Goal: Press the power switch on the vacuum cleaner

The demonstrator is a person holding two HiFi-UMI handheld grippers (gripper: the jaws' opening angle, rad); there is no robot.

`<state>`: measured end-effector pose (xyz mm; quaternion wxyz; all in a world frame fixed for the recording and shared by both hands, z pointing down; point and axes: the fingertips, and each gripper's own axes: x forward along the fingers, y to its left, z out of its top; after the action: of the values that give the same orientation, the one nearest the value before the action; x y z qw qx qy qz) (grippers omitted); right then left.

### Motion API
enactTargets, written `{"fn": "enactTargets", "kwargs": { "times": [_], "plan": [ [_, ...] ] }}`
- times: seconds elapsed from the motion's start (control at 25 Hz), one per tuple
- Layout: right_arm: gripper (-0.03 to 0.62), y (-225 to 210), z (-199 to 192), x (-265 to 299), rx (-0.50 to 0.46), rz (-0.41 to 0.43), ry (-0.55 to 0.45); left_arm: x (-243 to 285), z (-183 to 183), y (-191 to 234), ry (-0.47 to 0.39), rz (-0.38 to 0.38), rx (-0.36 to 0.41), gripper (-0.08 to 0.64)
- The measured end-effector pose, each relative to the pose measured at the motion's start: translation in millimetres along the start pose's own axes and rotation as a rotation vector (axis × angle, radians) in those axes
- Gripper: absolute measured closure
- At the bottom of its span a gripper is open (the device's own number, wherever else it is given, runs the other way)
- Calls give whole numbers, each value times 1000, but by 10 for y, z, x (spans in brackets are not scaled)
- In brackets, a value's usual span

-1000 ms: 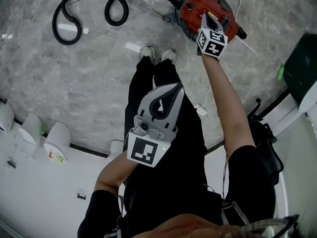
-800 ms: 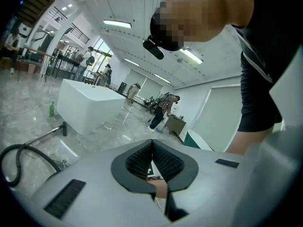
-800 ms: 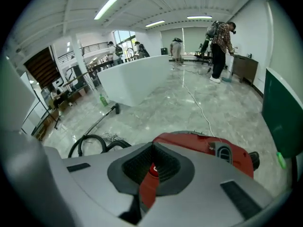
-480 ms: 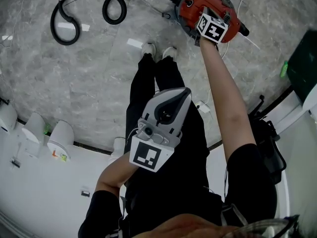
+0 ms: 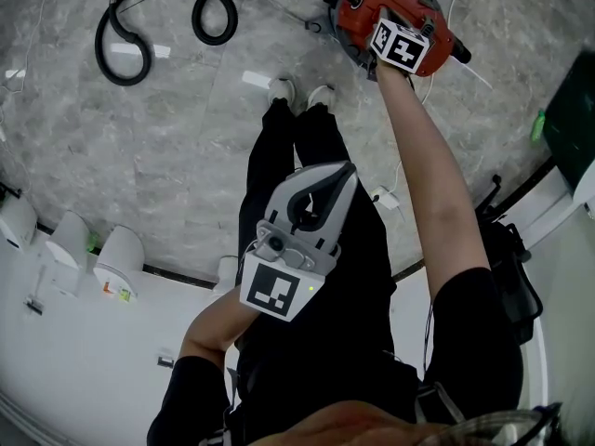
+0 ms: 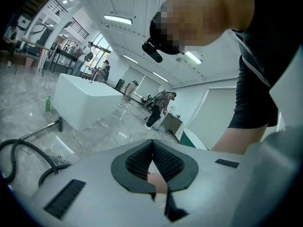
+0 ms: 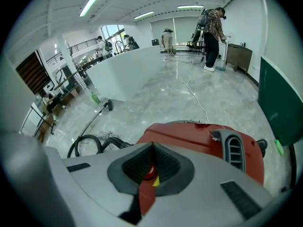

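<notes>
The red vacuum cleaner [image 5: 358, 12] stands on the grey marble floor at the top of the head view. My right gripper [image 5: 389, 19] is stretched out over its top, jaws shut with nothing between them. In the right gripper view the shut tips [image 7: 152, 146] lie just above the red body [image 7: 203, 141]. A round red button [image 7: 150, 173] with a yellow mark beside it shows through the gap behind the tips. Whether the tips touch the casing is hidden. My left gripper [image 5: 348, 171] is held at waist height, shut and empty, its tips [image 6: 152, 142] pointing across the room.
A black hose [image 5: 158, 17] coils on the floor left of the vacuum and joins it. A white cable [image 5: 386, 198] trails by the person's shoes [image 5: 297, 91]. A green board [image 5: 567, 124] stands at right. A white counter [image 7: 123, 74] and people [image 7: 213, 30] are far off.
My right gripper has reached farther onto the vacuum's top, its marker cube moving up the head view. The left gripper has barely shifted.
</notes>
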<state>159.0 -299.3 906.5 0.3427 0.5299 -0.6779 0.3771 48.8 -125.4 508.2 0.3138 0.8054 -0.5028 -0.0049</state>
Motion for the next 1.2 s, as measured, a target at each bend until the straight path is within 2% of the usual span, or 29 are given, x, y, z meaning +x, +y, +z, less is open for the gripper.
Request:
{"fn": "enactTargets", "kwargs": {
  "times": [0.32, 0.6, 0.76, 1.04, 1.2],
  "plan": [
    [575, -26, 0, 31, 62, 53, -12, -55, -6, -45, -3, -13, -18, 541],
    [575, -22, 9, 12, 73, 36, -27, -161, -76, 64, 10, -1, -1, 541],
    [575, -13, -5, -41, 164, 58, -63, -204, -102, 67, 16, -5, 8, 541],
    [575, 96, 27, -323, 148, 87, -124, -281, -55, 49, 28, -32, 27, 541],
    [575, 248, 285, -738, 156, 144, -203, -288, 36, -53, 26, -76, 54, 541]
  ]
}}
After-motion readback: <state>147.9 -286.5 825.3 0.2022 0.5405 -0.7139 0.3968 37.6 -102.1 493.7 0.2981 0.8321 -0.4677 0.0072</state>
